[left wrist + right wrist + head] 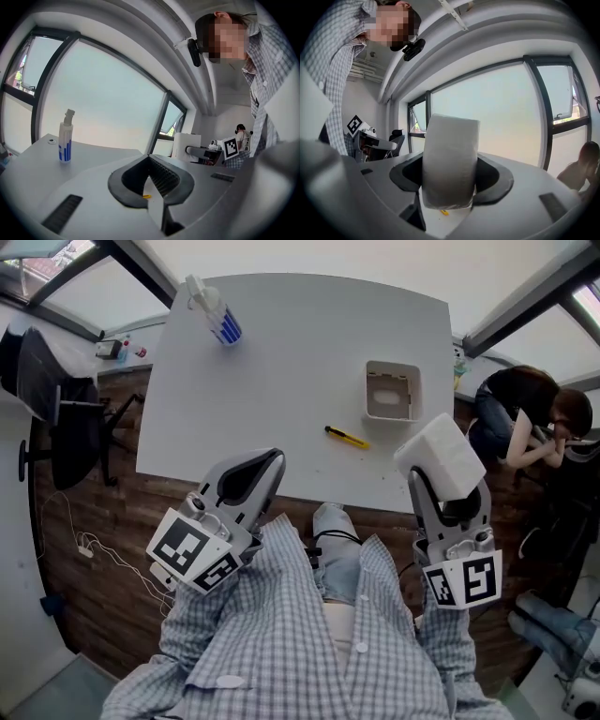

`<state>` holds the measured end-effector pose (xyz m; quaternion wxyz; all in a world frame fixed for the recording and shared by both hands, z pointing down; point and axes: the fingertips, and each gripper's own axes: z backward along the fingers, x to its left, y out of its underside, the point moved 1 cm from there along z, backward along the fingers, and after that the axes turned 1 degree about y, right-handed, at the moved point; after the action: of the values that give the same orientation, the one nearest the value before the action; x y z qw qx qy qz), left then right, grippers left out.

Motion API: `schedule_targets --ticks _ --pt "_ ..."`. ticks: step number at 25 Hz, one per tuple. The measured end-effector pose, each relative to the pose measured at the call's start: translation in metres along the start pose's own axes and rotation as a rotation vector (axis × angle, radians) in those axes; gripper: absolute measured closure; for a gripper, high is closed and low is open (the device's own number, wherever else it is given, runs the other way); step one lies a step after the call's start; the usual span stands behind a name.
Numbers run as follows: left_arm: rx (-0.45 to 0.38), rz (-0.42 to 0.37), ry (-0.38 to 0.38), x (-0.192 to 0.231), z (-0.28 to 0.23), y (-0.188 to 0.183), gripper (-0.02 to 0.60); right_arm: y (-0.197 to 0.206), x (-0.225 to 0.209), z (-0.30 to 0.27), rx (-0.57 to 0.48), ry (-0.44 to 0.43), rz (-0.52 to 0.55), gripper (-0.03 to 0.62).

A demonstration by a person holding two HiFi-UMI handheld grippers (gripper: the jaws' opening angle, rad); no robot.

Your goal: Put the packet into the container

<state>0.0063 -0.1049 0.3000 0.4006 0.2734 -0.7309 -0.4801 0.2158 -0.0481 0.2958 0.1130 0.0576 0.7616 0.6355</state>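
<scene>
A white soft packet (pixel 439 457) sits between the jaws of my right gripper (pixel 446 491), which is shut on it just off the near edge of the white table (pixel 281 362). In the right gripper view the packet (pixel 450 154) stands upright and fills the gap between the dark pads (pixel 494 180). The beige open container (pixel 392 390) rests on the table's right half, beyond the packet. My left gripper (pixel 272 461) hovers at the table's near edge with its tips together and nothing in it; the left gripper view shows its pads (pixel 164 176) meeting.
A yellow cutter (pixel 347 437) lies between the container and the near edge. At the far left corner of the table stands a spray bottle (pixel 214 313) with blue stripes. A black chair (pixel 66 418) is left of the table, and a seated person (pixel 530 423) is at the right.
</scene>
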Motion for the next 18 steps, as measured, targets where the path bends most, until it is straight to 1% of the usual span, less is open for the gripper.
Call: schedule_targets --ticks 4,10,14,18 --pt "0.001 0.012 -0.037 0.001 -0.008 0.000 0.574 0.006 -0.023 -0.014 0.044 -0.018 0.056 0.310" --pt "0.004 0.025 -0.068 0.005 -0.011 -0.001 0.574 0.010 -0.054 -0.044 0.176 -0.022 0.233 0.310" --pt "-0.010 0.024 -0.089 0.011 -0.004 -0.006 0.574 0.011 -0.062 -0.064 0.215 -0.034 0.305 0.310" --pt "-0.025 0.025 -0.116 0.023 0.006 -0.009 0.574 0.020 -0.061 -0.088 0.263 -0.062 0.367 0.310"
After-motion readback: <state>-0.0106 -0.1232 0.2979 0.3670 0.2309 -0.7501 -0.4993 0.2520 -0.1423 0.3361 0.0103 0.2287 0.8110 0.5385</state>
